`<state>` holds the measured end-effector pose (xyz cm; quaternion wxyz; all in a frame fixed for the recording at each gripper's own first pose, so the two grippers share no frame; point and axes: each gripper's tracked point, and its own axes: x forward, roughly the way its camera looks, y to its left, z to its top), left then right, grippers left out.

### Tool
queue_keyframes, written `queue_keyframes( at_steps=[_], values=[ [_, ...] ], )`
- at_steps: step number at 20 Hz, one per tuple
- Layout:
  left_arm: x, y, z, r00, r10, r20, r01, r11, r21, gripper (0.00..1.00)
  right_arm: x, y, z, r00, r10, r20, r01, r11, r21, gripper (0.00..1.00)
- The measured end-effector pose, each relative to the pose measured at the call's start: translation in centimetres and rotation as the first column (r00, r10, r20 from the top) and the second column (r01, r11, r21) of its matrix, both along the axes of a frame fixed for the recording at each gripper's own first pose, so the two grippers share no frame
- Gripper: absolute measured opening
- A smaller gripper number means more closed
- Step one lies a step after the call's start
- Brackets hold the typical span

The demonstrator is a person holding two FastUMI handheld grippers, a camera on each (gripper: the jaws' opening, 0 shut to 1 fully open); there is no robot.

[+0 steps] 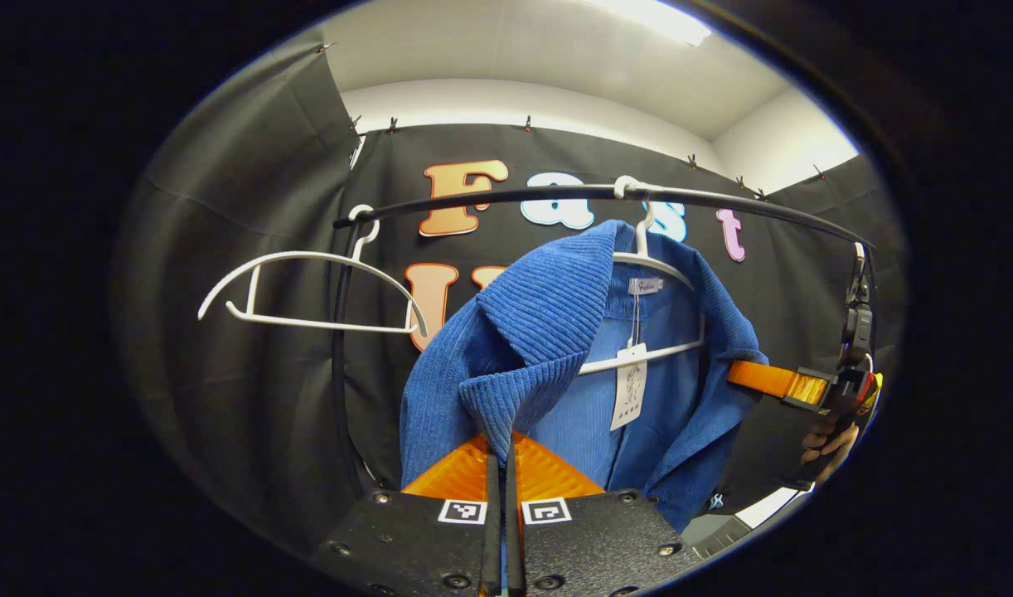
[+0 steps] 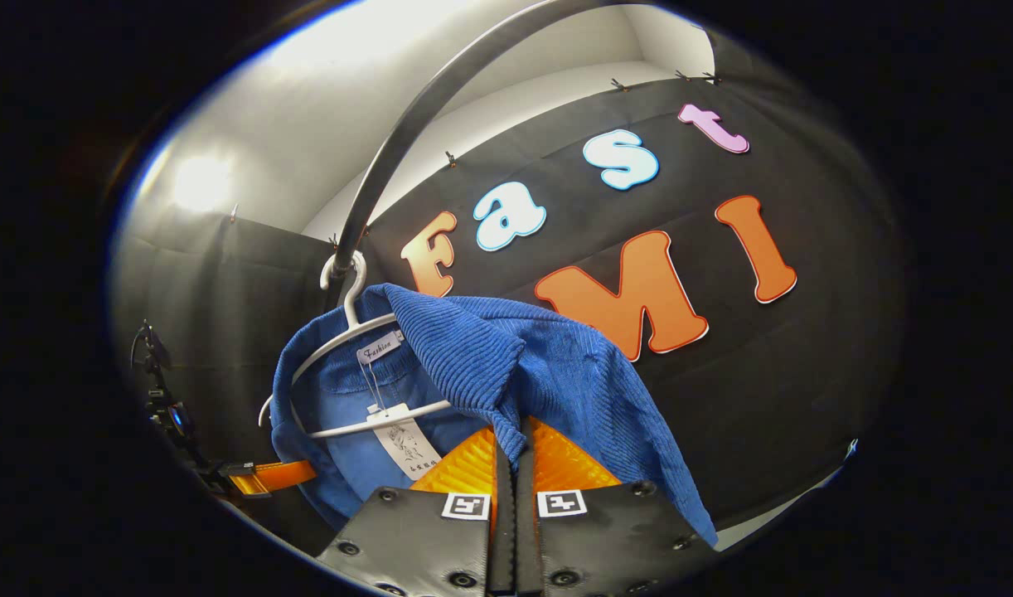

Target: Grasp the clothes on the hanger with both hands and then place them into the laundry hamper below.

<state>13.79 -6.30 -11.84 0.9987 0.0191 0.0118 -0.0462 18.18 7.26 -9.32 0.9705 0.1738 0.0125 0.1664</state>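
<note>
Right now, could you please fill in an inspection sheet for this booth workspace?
Surface: nothing seen.
Job's things: blue corduroy garment hangs on a white hanger on the dark rail.
Clutter: an empty white hanger on the same rail; a paper tag dangling at the collar.
Grippers: left gripper shut on a collar flap; right gripper shut on the other flap.
Cables: a dark cable hangs down from the rail's end.
Surroundings: black cloth wall, white ceiling with a light.

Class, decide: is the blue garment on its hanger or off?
On: blue garment drapes over the white hanger hooked on the rail.
</note>
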Motion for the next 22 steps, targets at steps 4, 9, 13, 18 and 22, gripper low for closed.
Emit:
queue_keyframes(
  at_steps=[4,9,13,18,22],
  values=[
    [-2.0,-1.1,3.3,0.995,-0.071,0.071,0.072,0.997,-0.018,0.01,0.1,-0.8,1.5,1.0,0.014,0.015,-0.015,0.997,0.07,0.07],
    [-3.5,0.3,6.3,0.992,-0.083,0.098,0.088,0.995,-0.05,0.0,1.3,-2.4,2.9,1.0,0.012,0.002,-0.012,0.983,0.185,0.07],
    [-4.3,1.6,8.0,0.989,-0.085,0.12,0.092,0.995,-0.05,0.0,2.6,-3.9,3.4,0.997,0.044,-0.061,-0.025,0.96,0.279,0.07],
    [-4.0,3.5,9.9,0.989,-0.077,0.127,0.088,0.992,-0.089,0.0,4.0,-5.7,6.6,0.992,0.127,-0.026,-0.103,0.893,0.438,0.07],
    [-3.2,5.0,11.2,0.987,-0.065,0.145,0.082,0.99,-0.113,0.0,5.6,-6.0,8.2,0.991,0.136,0.007,-0.123,0.872,0.474,0.07]
  ],
)
